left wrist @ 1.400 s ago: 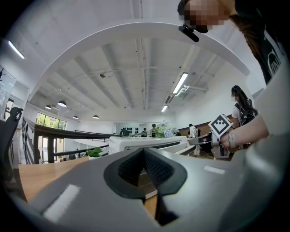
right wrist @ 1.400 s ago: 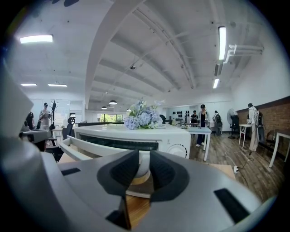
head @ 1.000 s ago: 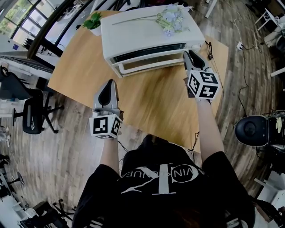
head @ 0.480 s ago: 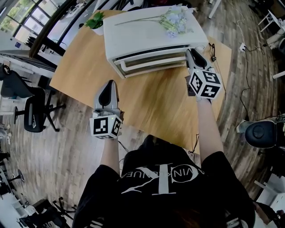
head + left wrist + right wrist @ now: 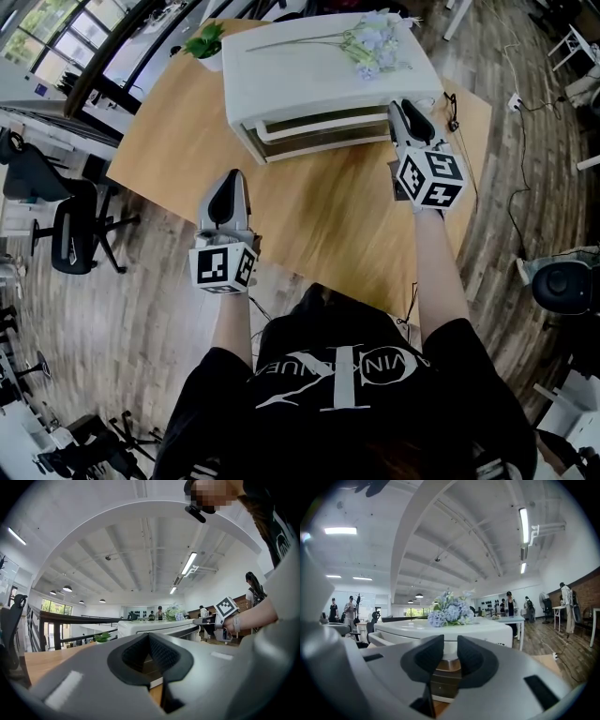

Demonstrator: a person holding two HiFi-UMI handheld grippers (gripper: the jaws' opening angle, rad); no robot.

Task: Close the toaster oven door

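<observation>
A white toaster oven (image 5: 319, 66) stands at the far side of the wooden table (image 5: 309, 206), with a spray of pale blue flowers (image 5: 370, 42) lying on its top. Its door (image 5: 319, 134) is tilted up and stands a little ajar. My right gripper (image 5: 400, 106) is at the door's right end, its jaws a narrow gap apart with nothing between them. In the right gripper view the oven (image 5: 478, 630) fills the space just ahead of that gripper (image 5: 450, 641). Shut and empty, my left gripper (image 5: 228, 180) hovers over the table well short of the oven (image 5: 154, 626).
A small green plant (image 5: 206, 42) stands by the oven's far left corner. An office chair (image 5: 66, 225) is on the floor to the left. Cables (image 5: 520, 141) run over the floor at the right, near a round black unit (image 5: 562, 281).
The oven door has swung up from wider open to nearly upright, with the right gripper following at its right end. The left gripper has stayed where it was.
</observation>
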